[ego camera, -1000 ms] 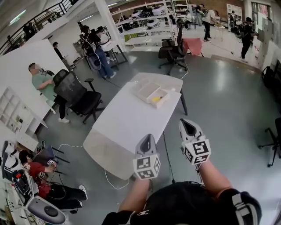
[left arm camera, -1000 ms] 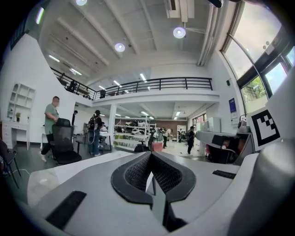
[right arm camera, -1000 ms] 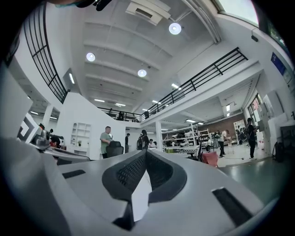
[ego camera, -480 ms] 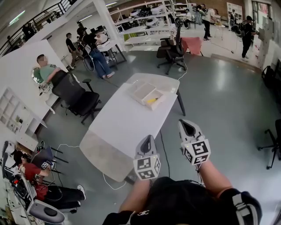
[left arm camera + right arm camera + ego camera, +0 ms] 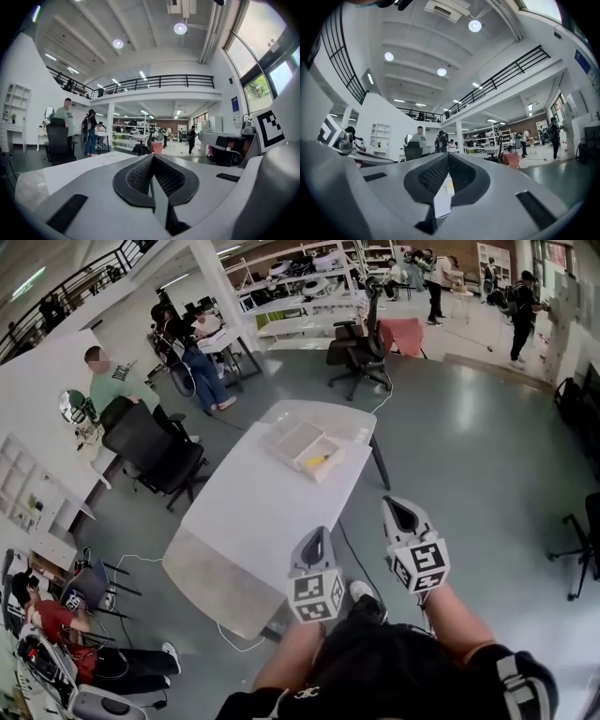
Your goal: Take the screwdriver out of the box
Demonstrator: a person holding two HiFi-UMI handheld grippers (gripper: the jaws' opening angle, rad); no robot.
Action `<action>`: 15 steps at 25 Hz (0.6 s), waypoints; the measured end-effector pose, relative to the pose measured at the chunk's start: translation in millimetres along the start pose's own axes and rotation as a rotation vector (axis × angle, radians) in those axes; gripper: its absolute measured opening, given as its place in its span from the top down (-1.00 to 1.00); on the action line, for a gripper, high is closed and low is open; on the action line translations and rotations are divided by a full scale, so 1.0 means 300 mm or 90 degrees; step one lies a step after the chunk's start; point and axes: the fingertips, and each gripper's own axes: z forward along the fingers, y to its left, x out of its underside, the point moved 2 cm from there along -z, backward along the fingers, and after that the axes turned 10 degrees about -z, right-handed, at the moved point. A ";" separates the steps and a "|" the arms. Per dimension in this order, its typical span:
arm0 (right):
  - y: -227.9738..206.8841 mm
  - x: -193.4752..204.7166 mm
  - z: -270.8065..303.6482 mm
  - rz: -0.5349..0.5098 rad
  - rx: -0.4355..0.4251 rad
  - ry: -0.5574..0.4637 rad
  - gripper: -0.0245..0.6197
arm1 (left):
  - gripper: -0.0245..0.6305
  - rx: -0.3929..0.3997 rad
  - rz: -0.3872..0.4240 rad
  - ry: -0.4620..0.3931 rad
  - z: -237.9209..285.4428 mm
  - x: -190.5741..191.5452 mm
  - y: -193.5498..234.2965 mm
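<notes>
The screwdriver point(image 5: 317, 460) is in the clear box point(image 5: 286, 439) at the far end of the white table point(image 5: 251, 514). Honestly, all you can make out from the head view is a small yellow streak, so I'm only fairly sure that's the handle. The box sits flat on the tabletop, close to the far right edge.

Both of your grippers are well short of it, held over the floor off the table's near corner. The left gripper point(image 5: 314, 538) is just beside that corner, with its jaws closed tip to tip and nothing between them. The right gripper point(image 5: 401, 510) is a bit further right and it's the same story: jaws together, empty. In the right gripper view you can peek past the closed tips at the table and a yellow speck way off ahead.

Compared with a second ago, the table and box have slid left and a touch lower in the head view. Your grippers sit at the same spots in that view. Your shoe point(image 5: 362, 591) now shows below them. Off to the left, the person in the green shirt point(image 5: 111, 381) was down by the black office chair point(image 5: 155, 451) and now stands behind it.
</notes>
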 end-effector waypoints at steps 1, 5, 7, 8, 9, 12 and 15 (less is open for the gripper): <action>-0.004 0.005 0.017 -0.001 0.001 -0.001 0.88 | 0.88 0.002 -0.001 0.000 0.022 0.001 0.011; -0.046 0.018 0.082 -0.011 0.006 0.002 0.88 | 0.88 0.011 -0.002 0.002 0.127 -0.011 0.024; -0.080 0.022 0.112 -0.015 0.010 0.005 0.88 | 0.88 0.019 -0.002 0.002 0.180 -0.028 0.013; -0.096 0.023 0.131 -0.016 0.011 0.007 0.88 | 0.88 0.023 -0.001 0.000 0.204 -0.040 0.007; -0.110 0.022 0.152 -0.018 0.013 0.007 0.88 | 0.88 0.027 0.000 -0.003 0.227 -0.052 0.004; -0.150 0.013 0.236 -0.021 0.015 0.003 0.88 | 0.88 0.034 0.003 -0.006 0.308 -0.084 0.016; -0.175 0.005 0.330 -0.022 0.005 0.001 0.88 | 0.88 0.025 0.000 -0.006 0.388 -0.121 0.055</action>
